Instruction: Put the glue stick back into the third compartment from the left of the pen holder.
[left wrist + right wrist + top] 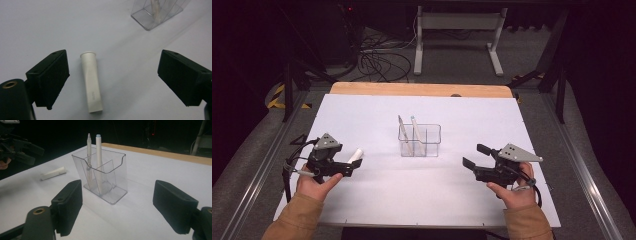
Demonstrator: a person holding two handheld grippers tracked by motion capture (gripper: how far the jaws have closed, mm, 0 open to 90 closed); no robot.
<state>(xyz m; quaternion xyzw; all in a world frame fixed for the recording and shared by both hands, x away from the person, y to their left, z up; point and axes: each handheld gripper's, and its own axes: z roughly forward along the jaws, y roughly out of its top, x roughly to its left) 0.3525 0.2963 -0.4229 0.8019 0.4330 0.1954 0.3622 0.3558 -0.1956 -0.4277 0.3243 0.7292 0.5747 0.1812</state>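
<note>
Toward the left edge of the bench, the left gripper [112,75] hangs with its jaws spread wide around a white tube [91,82], which lies flat on the white sheet and touches neither pad. That reads as the approach to a pickup, grasp not yet made. Over by the right edge, the right gripper [117,205] waits with jaws wide and nothing between them, facing the clear organizer [106,176] mid-bench with two pens [98,157] upright inside. Next move, by my call: centre the tube, close gently, lift it toward the organizer.
</note>
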